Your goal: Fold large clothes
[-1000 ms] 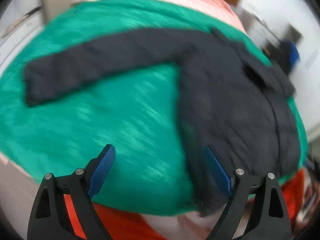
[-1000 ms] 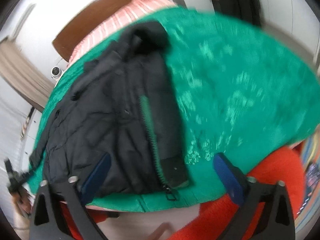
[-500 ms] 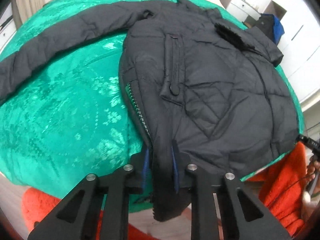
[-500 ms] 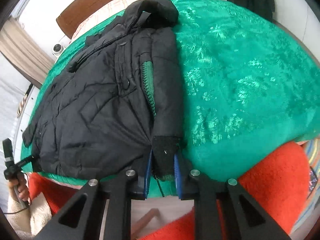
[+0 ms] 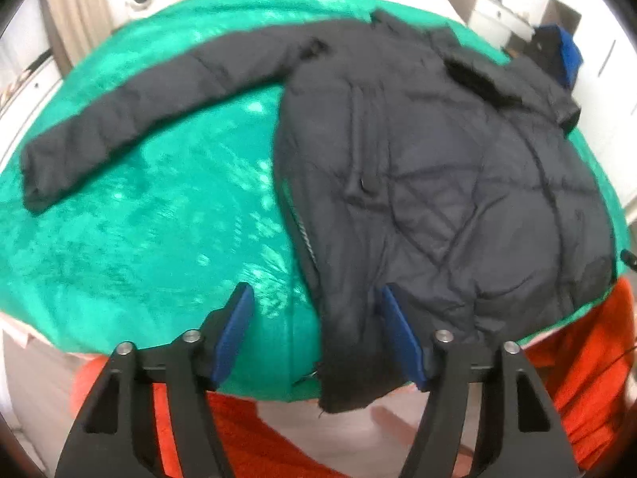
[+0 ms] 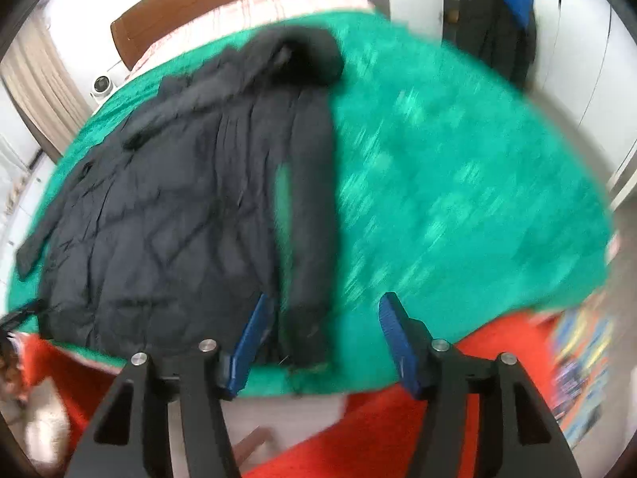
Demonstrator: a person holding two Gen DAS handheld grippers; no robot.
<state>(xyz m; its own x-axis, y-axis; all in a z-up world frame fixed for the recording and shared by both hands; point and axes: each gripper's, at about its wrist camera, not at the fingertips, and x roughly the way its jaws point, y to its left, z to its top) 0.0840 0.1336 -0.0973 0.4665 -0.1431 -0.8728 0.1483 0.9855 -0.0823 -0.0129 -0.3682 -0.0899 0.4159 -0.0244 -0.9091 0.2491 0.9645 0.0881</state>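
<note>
A dark padded jacket [image 5: 438, 183] lies flat on the green blanket [image 5: 139, 239], one sleeve [image 5: 151, 115] stretched out to the left. My left gripper [image 5: 318, 334] is at its lower hem corner [image 5: 350, 366]. Its jaws are opening, the hem lies loose between them, and the blue pads [image 5: 235, 330] do not press on it. In the right wrist view the jacket [image 6: 167, 219] has its other sleeve [image 6: 310, 199] folded down along the front. My right gripper [image 6: 324, 338] is opening over that sleeve's cuff [image 6: 306, 338], which lies free between the jaws.
The bed's near edge runs just under both grippers, with orange fabric [image 5: 589, 378] below it. A wooden headboard [image 6: 167, 20] and a curtain [image 6: 36, 91] stand at the far side. Dark and blue clothes [image 6: 501, 20] hang at the far right. Bare green blanket [image 6: 458, 199] spreads right of the jacket.
Half a second ago both grippers were shut on the jacket's lower edge. Both have let go and their jaws now stand apart. The right gripper has lifted a little.
</note>
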